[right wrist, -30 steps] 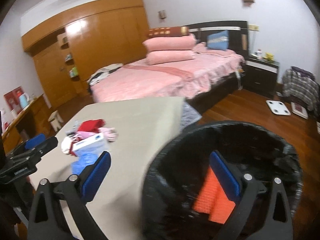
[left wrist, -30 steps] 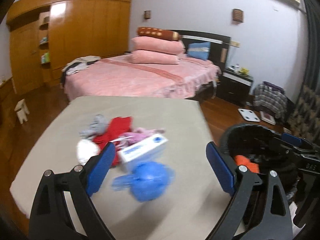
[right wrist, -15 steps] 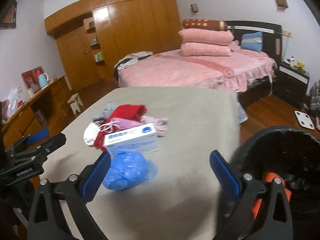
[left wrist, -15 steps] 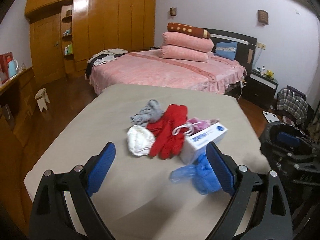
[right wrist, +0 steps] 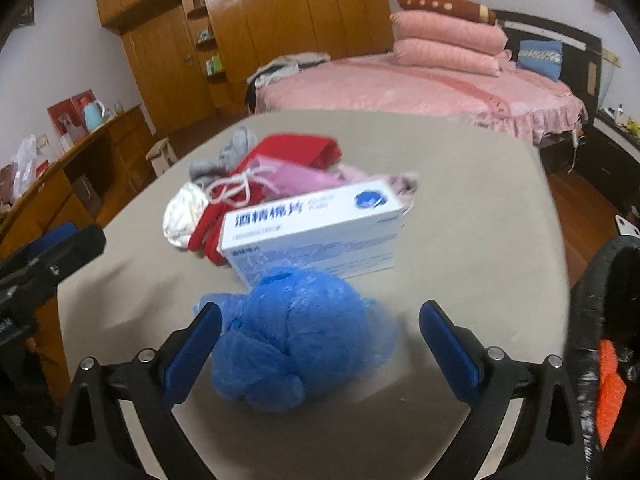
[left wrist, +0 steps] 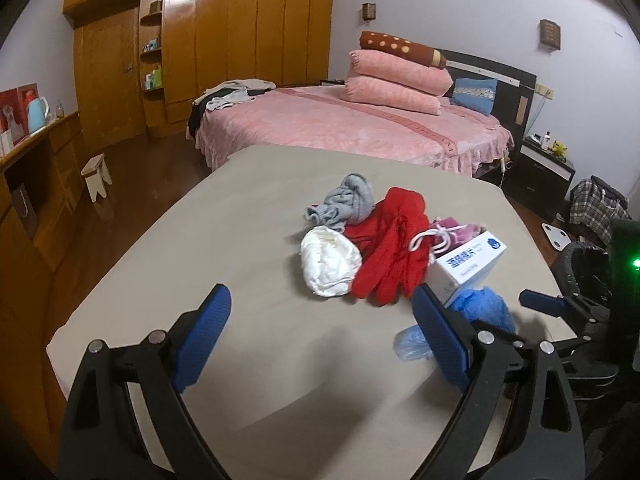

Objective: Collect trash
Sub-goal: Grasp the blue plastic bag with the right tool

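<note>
On table (left wrist: 248, 240): 1 blue bag (right wrist: 296, 340), 1 white box (right wrist: 316, 228), 1 white wad (left wrist: 330, 264), red glove pr (left wrist: 390, 248). Black bin (right wrist: 600, 300) w/ orange scrap (right wrist: 608, 384). Left gripper (left wrist: 320, 332) & right gripper (right wrist: 320, 340) both spread wide, empty.

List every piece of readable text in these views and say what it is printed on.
"酒精棉片": large blue print on the white box, right wrist view.
Smaller print beside and below it, and on the box's front: too blurred to read.
Same box in the left wrist view: characters too small to read.
Nothing else legible.
</note>
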`<state>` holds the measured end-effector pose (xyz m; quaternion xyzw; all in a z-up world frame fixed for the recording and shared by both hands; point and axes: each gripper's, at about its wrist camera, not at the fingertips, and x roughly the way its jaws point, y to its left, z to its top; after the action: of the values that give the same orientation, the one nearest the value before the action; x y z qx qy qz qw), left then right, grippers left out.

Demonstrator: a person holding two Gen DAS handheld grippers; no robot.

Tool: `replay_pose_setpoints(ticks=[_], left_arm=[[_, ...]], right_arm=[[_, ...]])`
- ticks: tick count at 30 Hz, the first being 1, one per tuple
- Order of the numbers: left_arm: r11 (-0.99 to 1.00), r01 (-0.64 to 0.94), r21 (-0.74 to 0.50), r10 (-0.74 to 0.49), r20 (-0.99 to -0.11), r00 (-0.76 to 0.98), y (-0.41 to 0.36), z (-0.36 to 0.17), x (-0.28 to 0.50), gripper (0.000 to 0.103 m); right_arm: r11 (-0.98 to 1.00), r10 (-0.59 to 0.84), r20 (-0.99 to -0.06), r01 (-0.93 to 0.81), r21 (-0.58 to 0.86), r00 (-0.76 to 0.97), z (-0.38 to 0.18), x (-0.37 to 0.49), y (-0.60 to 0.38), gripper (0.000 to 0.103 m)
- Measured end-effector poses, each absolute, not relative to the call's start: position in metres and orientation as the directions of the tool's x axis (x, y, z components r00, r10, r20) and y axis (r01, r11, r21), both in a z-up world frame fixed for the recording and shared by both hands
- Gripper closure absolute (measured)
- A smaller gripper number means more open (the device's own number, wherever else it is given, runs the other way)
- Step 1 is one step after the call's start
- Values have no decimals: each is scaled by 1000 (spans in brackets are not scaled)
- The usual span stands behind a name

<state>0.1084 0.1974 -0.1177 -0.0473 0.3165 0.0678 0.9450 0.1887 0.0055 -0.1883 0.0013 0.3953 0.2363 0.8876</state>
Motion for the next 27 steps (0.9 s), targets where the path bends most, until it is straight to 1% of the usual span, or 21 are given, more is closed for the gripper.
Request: replay_pose_setpoints(ticks=[1,3,4,7,9,10,12,15,17,24,25,27], left_arm=[[986,-159,-48,98,-606,789,198,-119,109,14],[986,-161,-51,97,-610,787,199,-120,111,14],[985,-161,-54,95,-611,786,199,-121,111,14],[986,-159,-58,90,-617,782,197,-123,114,14],[986,-156,-59,87,-617,782,195,-125,114,14],[986,-155,-59,86,-617,783,194,-124,114,14],[987,-151,-60,83,-615,784,192,-124,115,14],[988,-144,-57,79,-612,787,189,-122,116,14],[989,-140,-57,76,-611,788,186,-121,116,14],[992,-113,-57,54,-614,787,172,-122,122,14],[993,-106,-58,48,-616,787,169,-123,123,15],[994,-92,-63,33,-620,784,164,-124,127,20]], right_arm=[[887,421,-708,-421,191,567,-190,189,6,7],[881,428,-717,-430,196,550,-192,189,6,14],[878,433,-718,-435,199,545,-193,189,6,16],[865,451,-725,-455,211,521,-194,187,8,28],[856,463,-728,-468,220,506,-194,185,10,41],[853,466,-728,-475,218,503,-194,183,10,43],[848,472,-726,-484,218,500,-193,181,10,50],[843,479,-722,-491,220,500,-191,176,8,54],[843,481,-719,-491,221,503,-189,172,4,55],[862,465,-710,-453,226,529,-181,170,-17,56],[866,461,-709,-446,227,534,-179,171,-20,56],[875,451,-704,-427,228,549,-176,173,-29,56]])
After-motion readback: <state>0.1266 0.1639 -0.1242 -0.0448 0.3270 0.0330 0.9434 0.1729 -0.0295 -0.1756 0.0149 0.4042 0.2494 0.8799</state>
